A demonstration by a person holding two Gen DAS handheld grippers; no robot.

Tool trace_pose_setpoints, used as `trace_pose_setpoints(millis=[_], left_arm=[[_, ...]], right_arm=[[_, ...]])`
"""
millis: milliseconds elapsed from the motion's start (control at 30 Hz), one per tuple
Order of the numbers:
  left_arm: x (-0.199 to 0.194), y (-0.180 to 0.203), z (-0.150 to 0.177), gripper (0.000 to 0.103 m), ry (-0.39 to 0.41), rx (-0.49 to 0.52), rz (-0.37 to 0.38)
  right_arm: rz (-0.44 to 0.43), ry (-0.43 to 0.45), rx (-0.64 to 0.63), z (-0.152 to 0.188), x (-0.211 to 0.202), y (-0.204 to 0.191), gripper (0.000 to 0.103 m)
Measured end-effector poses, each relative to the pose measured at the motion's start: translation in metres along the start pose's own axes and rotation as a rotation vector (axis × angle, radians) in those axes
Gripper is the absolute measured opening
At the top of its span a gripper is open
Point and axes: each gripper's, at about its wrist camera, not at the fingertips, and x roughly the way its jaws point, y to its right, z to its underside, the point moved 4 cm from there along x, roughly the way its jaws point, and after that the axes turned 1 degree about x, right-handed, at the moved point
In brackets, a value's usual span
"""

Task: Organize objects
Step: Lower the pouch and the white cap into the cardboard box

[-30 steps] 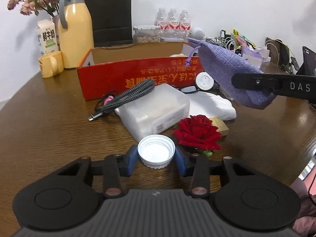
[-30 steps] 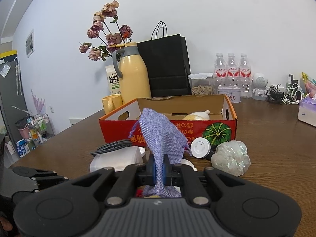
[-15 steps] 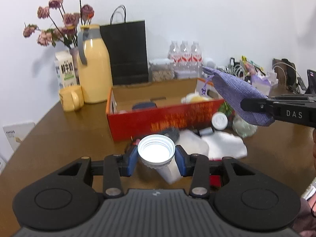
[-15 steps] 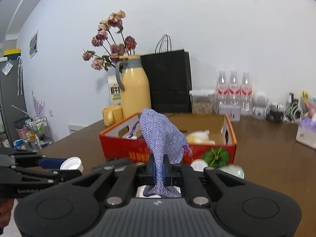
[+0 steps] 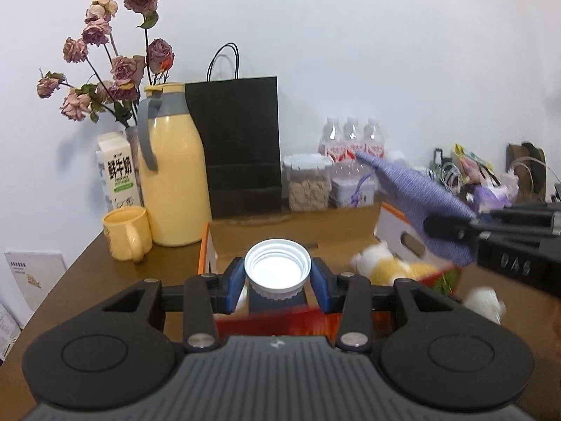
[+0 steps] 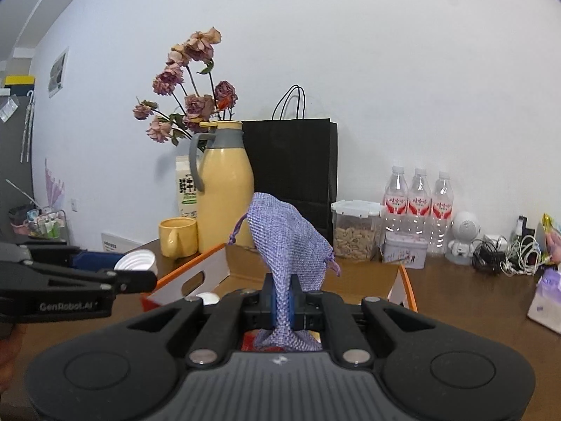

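While clamped between the blue pads [image 5: 234, 283] of the left gripper [image 5: 277, 282], white cap [image 5: 277, 268] held open side up above the near wall of the orange cardboard box [image 5: 394, 229]. Right gripper [image 6: 283, 300] pinched tight on purple mesh pouch [image 6: 287, 242], raised over the same box. Behind, on the wooden table [image 6: 473, 301]: yellow thermos [image 5: 173, 182], yellow mug [image 5: 126, 233], black paper bag [image 5: 242, 147].

Three water bottles [image 6: 419, 207] stand along the wall, with one yellow thermos jug [image 6: 224, 189], one yellow mug [image 6: 175, 236], one black paper bag [image 6: 291, 161] and one milk carton [image 5: 117, 172].
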Motion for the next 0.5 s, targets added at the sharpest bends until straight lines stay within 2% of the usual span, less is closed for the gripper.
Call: trace_pose_setpoints(millis=[167,300,433,500], left_arm=[[0.041,-0.002,-0.019,0.041,0.002,-0.032,-0.005],[0.085,-0.007,-0.025,0.041,-0.034,-0.07,-0.029],[0.119,-0.015,-0.016,0.041,-0.074,-0.126,-0.061],[0.131,-0.018,-0.006,0.041,-0.12,-0.122,-0.057]], right_arm=[[0.026,-0.02,-0.003,-0.009,0.046,0.004,0.005],[0.045,-0.067,-0.003,-0.009,0.087,0.006,0.005],[0.06,-0.117,0.017,0.005,0.122,0.01,0.005],[0.072,-0.152,-0.004,0.017,0.132,0.01,0.005]])
